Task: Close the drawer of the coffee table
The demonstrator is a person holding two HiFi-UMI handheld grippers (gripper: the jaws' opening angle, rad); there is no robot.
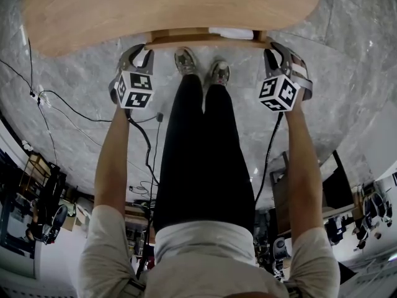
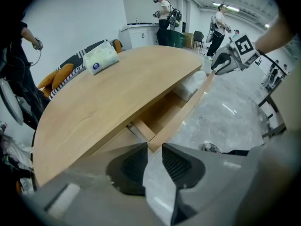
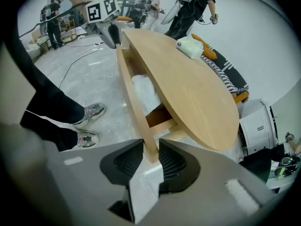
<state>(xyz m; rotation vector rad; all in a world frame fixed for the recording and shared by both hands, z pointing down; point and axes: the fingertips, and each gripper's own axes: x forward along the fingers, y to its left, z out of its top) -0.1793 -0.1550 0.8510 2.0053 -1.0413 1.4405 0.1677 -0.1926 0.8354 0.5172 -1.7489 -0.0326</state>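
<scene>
The wooden coffee table (image 1: 167, 5) fills the top of the head view. Its drawer stands partly out, with the drawer front (image 1: 205, 40) facing me. My left gripper (image 1: 141, 49) is at the front's left end and my right gripper (image 1: 277, 48) is at its right end. In the left gripper view the drawer front (image 2: 183, 114) ends just beyond my left gripper (image 2: 154, 147), whose jaws stand apart. In the right gripper view the end of the drawer front (image 3: 134, 102) lies in the gap of my right gripper (image 3: 151, 142). No pad visibly presses on it.
A white bag (image 3: 145, 93) lies inside the drawer. A tissue pack (image 2: 100, 59) rests on the tabletop. My own legs and shoes (image 1: 186, 61) stand right before the drawer. Cables (image 1: 74, 110) trail over the marble floor at left. Other people stand far off.
</scene>
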